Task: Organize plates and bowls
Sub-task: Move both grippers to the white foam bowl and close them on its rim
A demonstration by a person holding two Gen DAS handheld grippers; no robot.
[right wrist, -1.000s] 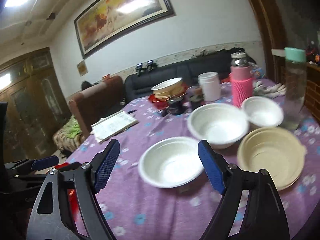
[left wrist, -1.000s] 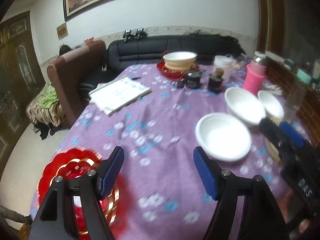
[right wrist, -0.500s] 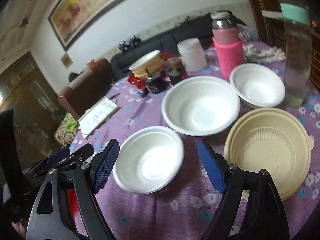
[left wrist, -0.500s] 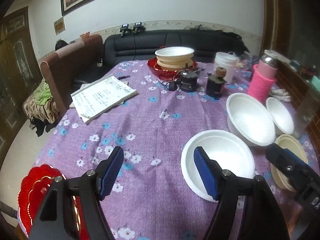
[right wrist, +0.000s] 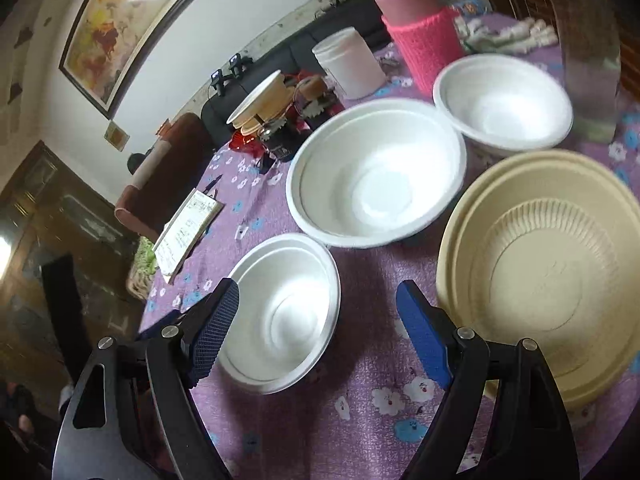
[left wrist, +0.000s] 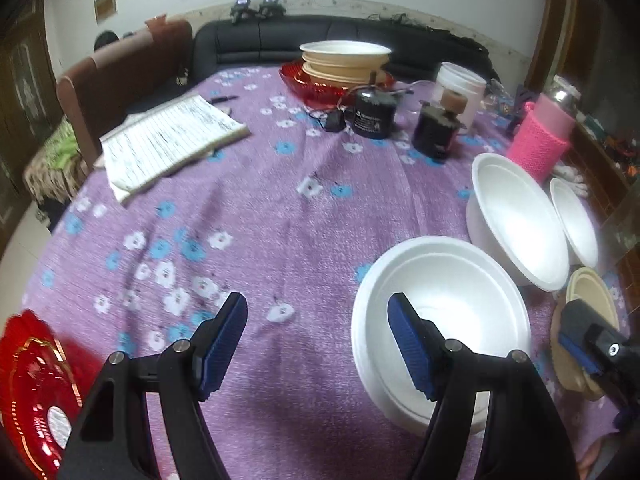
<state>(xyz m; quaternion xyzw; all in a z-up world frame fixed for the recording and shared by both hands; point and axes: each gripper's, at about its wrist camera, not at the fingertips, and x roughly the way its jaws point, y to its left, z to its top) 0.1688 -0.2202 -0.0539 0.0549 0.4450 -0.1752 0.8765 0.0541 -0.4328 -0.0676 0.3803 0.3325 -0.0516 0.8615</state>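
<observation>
Both grippers, left [left wrist: 316, 340] and right [right wrist: 318, 328], have dropped closer to the near white bowl [right wrist: 280, 312], jaws wide and empty. Judged: pickup approach, nothing stacked yet.

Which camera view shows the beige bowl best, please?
The right wrist view. There the beige bowl fills the right side, its ribbed inside and most of its rim plain. In the left wrist view it sits at the right edge, partly hidden behind the right tongs.
</observation>
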